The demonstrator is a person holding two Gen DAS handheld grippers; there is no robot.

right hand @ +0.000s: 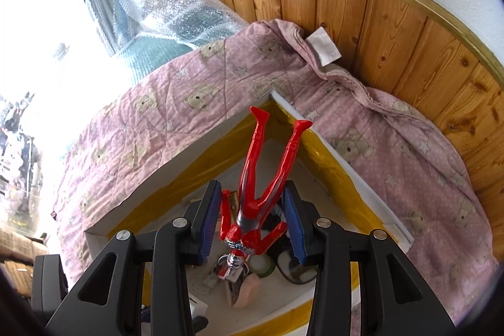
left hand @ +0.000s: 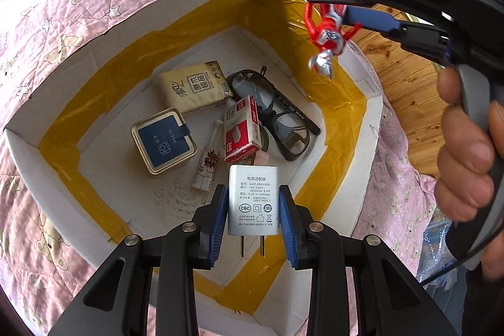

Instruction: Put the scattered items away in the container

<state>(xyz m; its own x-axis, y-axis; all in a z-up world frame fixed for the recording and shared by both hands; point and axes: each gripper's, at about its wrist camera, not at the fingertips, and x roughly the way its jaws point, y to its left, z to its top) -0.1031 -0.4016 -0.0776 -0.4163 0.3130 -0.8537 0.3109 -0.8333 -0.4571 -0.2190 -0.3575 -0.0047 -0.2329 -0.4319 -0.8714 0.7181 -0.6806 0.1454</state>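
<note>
Already most of the tidying looks done, and both claws are over the box with what may be the last loads. Nearest, the left claw (left hand: 253,210) holds its pads against the sides of a white plug-in power adapter (left hand: 254,200), prongs toward the camera, above the white cardboard box lined with yellow tape (left hand: 104,74). Below it in the box lie a square blue-lidded tin (left hand: 163,140), a small white tube (left hand: 208,159), a red staple box (left hand: 242,129), a beige tissue pack (left hand: 195,87) and black-framed glasses (left hand: 277,115). Farther off, the right claw (right hand: 252,221) clamps a red and silver toy figure (right hand: 261,188) head-down over the box's far corner. On the pink bear-print quilt (right hand: 189,103) around the box no loose items show, so releasing these two likely finishes it.
</note>
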